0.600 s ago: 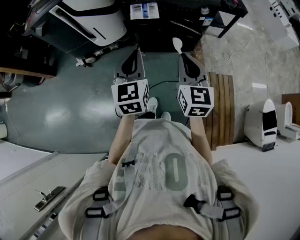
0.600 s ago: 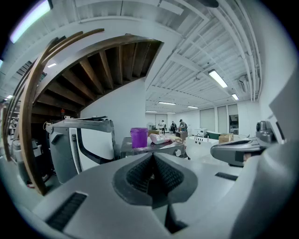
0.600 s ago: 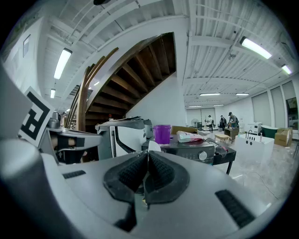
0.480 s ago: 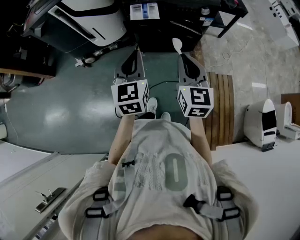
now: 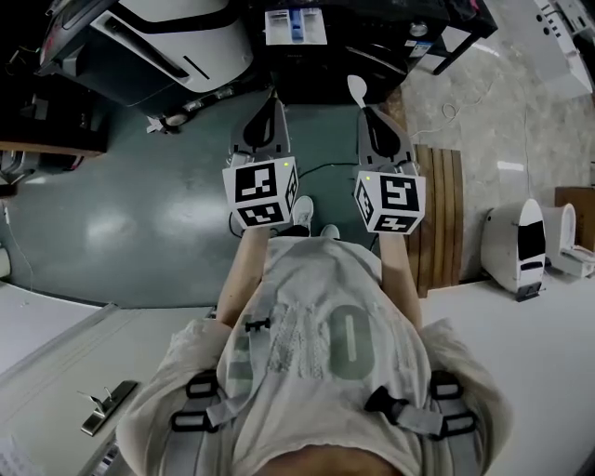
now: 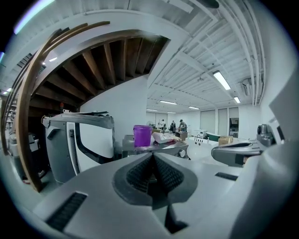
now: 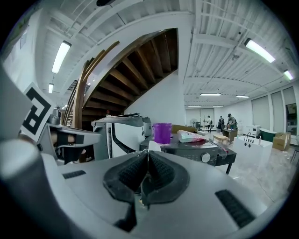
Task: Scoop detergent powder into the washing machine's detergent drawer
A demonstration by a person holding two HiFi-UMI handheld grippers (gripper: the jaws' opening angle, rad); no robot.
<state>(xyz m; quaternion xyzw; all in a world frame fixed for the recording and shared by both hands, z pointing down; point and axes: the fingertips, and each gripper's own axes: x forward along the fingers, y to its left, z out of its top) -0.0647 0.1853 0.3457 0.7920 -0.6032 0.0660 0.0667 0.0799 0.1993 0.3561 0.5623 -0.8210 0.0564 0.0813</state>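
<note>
My right gripper (image 5: 365,112) (image 7: 147,154) is shut on a white plastic spoon (image 5: 356,88) whose bowl sticks out past the jaws; its tip (image 7: 153,145) shows just above them. My left gripper (image 5: 271,98) (image 6: 153,156) is shut with nothing in it. Both are held side by side in front of the person, pointing at the dark washing machine (image 5: 372,46) (image 7: 205,151) a short way ahead. On the machine's top stand a purple cup (image 7: 162,132) (image 6: 142,136) and a white bag (image 7: 189,136) (image 6: 161,137). A white and blue item (image 5: 295,26) lies on it too.
A large white and black machine (image 5: 177,37) (image 6: 79,140) stands left of the washer. A wooden slatted board (image 5: 437,214) lies on the floor at right, with a white appliance (image 5: 519,246) beyond it. A white counter (image 5: 56,344) is at lower left. People stand far back (image 7: 229,121).
The view has slid slightly, so the washer top and its white and blue item sit a little lower. Both grippers keep their pose, the spoon still held.
</note>
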